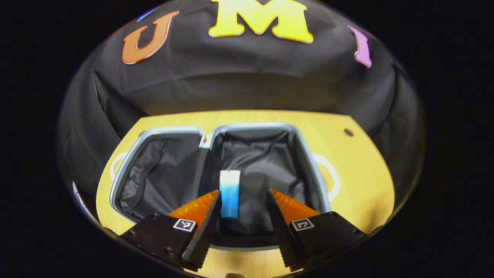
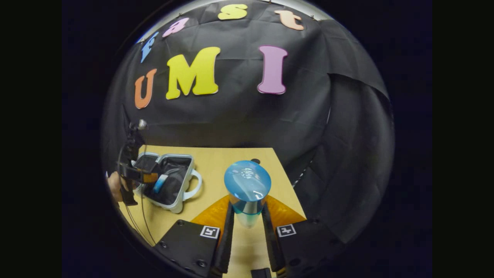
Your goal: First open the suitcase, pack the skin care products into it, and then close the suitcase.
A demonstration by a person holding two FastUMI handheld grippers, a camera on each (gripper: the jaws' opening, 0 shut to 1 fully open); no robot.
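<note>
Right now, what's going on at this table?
A person is packing skin care products into an open suitcase on the wooden table. A blue and white tube lies inside it, with the left gripper open above the tube. The right gripper is shut on a blue-capped bottle, held above the table off to the side of the suitcase.

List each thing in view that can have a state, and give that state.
suitcase: open flat on the table, both halves up.
blue tube: lying inside the suitcase, between the left gripper's spread fingers, untouched.
left gripper: open, above the suitcase.
blue-capped bottle: upright, cap on, gripped.
right gripper: shut on the bottle, over the table.
</note>
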